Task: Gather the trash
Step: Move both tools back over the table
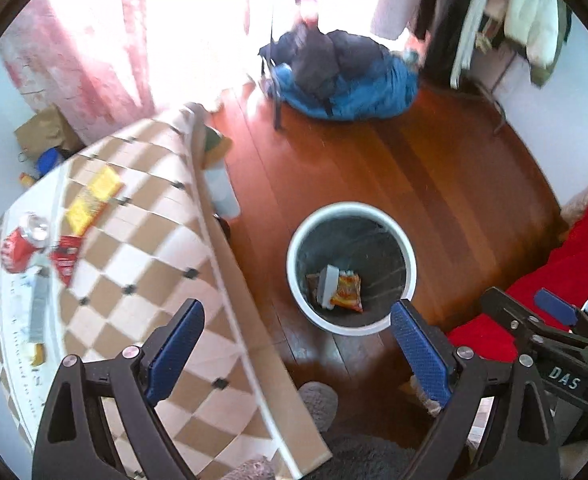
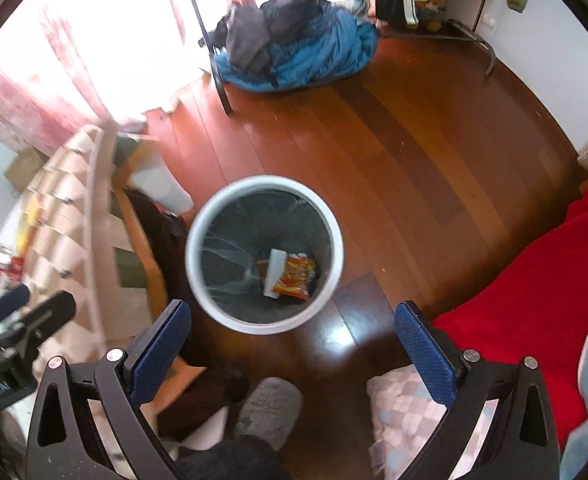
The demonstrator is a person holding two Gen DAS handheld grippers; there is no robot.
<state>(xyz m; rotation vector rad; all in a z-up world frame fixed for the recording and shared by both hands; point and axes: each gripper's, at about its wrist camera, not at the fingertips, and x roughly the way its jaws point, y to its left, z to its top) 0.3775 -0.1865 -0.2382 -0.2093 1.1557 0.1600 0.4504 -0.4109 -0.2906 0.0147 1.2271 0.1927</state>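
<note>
A white round bin (image 1: 408,256) with a dark liner stands on the wooden floor; it holds an orange snack wrapper (image 1: 347,291) and a white piece. It also shows in the right wrist view (image 2: 336,240) with the wrapper (image 2: 296,278). On the checkered table (image 1: 134,264) lie a crushed red cola can (image 1: 20,246), a red wrapper (image 1: 65,258), yellow packets (image 1: 92,196) and a grey strip (image 1: 38,306). My left gripper (image 1: 298,344) is open and empty, above the table's edge and the bin. My right gripper (image 2: 292,344) is open and empty above the bin.
A blue and dark heap of bedding (image 1: 346,76) lies on the far floor by a clothes rack (image 1: 478,40). A red blanket (image 2: 534,272) is at the right. A grey slipper (image 2: 268,406) is below. A paper bag (image 1: 44,130) sits beyond the table.
</note>
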